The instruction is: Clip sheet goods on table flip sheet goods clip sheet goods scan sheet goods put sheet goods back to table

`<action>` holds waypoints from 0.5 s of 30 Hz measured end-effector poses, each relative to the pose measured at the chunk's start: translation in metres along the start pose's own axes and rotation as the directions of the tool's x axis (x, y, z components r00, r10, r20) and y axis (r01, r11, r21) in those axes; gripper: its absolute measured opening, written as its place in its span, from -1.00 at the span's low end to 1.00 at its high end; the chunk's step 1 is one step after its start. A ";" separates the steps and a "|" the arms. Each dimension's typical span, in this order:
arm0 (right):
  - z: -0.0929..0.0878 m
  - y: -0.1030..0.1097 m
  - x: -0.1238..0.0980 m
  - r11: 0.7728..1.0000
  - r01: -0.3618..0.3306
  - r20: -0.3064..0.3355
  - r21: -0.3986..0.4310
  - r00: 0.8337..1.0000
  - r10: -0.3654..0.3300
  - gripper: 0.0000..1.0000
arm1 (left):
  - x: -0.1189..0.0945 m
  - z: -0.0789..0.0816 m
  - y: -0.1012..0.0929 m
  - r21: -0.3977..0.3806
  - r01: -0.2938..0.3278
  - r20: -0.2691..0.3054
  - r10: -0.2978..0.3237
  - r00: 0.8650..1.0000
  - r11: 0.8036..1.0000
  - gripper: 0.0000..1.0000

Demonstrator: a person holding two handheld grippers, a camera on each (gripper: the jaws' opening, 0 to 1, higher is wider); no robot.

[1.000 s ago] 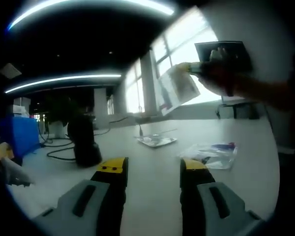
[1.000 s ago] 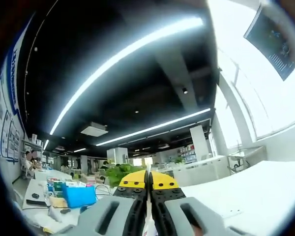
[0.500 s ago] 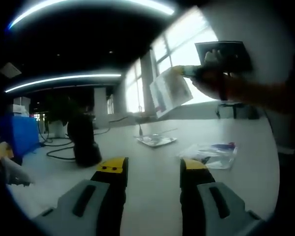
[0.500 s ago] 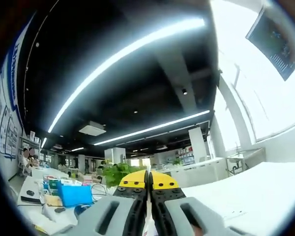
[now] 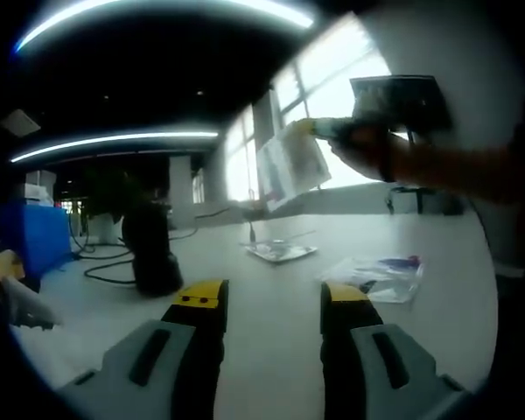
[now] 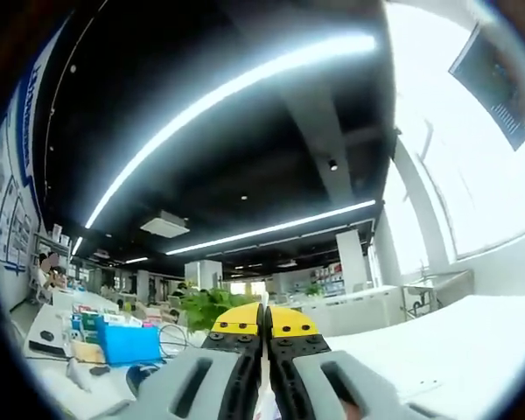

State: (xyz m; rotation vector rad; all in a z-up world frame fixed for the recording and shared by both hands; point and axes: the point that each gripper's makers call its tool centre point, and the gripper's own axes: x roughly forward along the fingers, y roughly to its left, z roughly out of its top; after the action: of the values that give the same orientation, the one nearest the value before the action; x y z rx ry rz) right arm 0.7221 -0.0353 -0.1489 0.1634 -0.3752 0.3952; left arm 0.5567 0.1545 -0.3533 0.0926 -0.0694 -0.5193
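In the left gripper view my left gripper point(image 5: 269, 302) stands open low over the white table point(image 5: 271, 324), nothing between its yellow-tipped fingers. Up at the right, a hand holds my right gripper point(image 5: 319, 129) in the air, shut on a flat plastic-wrapped sheet pack point(image 5: 290, 166) that hangs tilted above the table. In the right gripper view the right gripper point(image 6: 264, 319) has its jaws pressed together, and a thin white edge of the sheet pack point(image 6: 263, 404) shows between them, pointing up toward the ceiling.
A black scanner stand point(image 5: 149, 249) with a cable sits at the left on the table. A small clear packet point(image 5: 280, 251) lies mid-table and a clear bag with coloured contents point(image 5: 381, 271) lies to the right. A blue box point(image 5: 31, 241) stands far left.
The hand with the right gripper and the sheet pack has moved left in the air, toward the scanner stand. The left gripper has stayed still.
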 end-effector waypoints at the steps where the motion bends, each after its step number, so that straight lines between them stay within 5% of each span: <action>1: -0.001 0.002 0.001 1.000 -0.002 0.001 -0.005 1.000 0.002 -1.00 | 0.000 0.000 0.000 0.001 0.000 -0.001 0.000 1.000 1.000 -0.31; 15: -0.008 0.024 0.025 1.000 -0.003 0.009 -0.028 1.000 0.003 -1.00 | 0.001 -0.002 0.002 0.000 -0.016 -0.012 0.016 1.000 1.000 -0.31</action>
State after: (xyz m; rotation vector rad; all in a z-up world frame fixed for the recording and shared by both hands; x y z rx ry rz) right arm 0.7370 -0.0033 -0.1450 0.1373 -0.3896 0.3923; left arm 0.5584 0.1564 -0.3553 0.0952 -0.0582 -0.5022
